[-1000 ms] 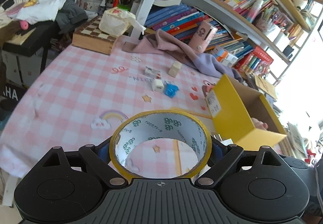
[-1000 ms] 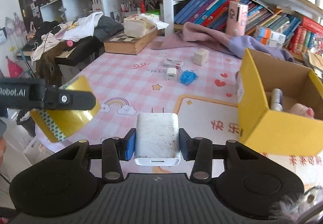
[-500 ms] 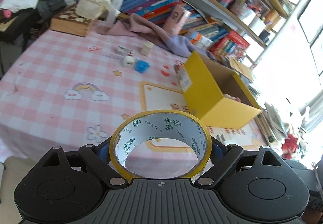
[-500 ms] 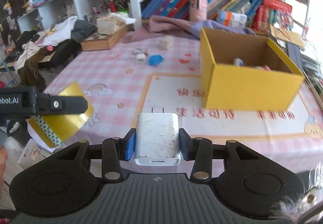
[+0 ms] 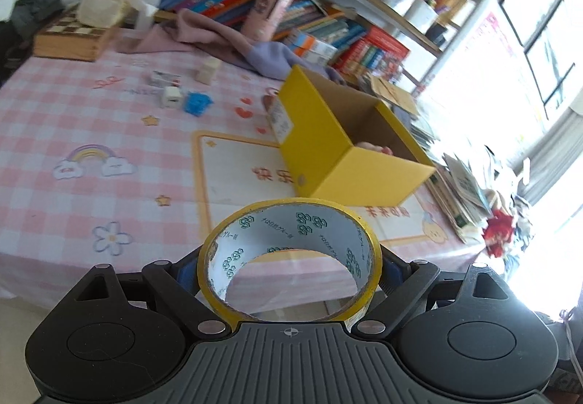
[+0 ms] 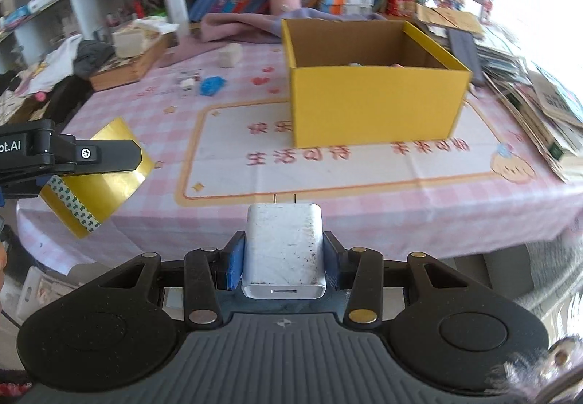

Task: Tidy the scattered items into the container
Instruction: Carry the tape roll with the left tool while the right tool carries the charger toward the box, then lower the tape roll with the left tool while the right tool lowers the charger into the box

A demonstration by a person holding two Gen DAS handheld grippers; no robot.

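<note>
1. Left wrist view. Fingers of the left gripper (image 5: pixel 289 267) are spread wide but clamped on a roll of yellow tape (image 5: pixel 289 258), pads pressing its outer rim on both sides, the open core facing the camera.
2. Same view: tape hangs off the table's near edge; the yellow box (image 5: pixel 328 152) sits at about 1 o'clock, well apart, mouth up, something pinkish inside.
3. Handling guess, tape: light, stiff cardboard-cored ring with a smooth, likely slick outer wrap. A rim-to-rim pinch across the widest part suits it; off-centre pads could let it roll or squirt out.
4. Loose items at 11 o'clock: small white plug (image 5: pixel 171 97) just beside a blue piece (image 5: pixel 197 103), a beige block (image 5: pixel 208 70) beyond.
5. Right wrist view. Right gripper (image 6: pixel 284 258) is closed narrowly on a white charger (image 6: pixel 284 251), blue pads on its flat sides, prongs pointing away.
6. Same view: box at 1 o'clock, across the pink checked tablecloth (image 6: pixel 364 207); the left gripper with the tape shows at 9 o'clock.
7. Handling guess, charger: hard, compact, a bit dense, glossy plastic. Flat parallel sides give a sure hold; it should tolerate a short drop into the box.
</note>
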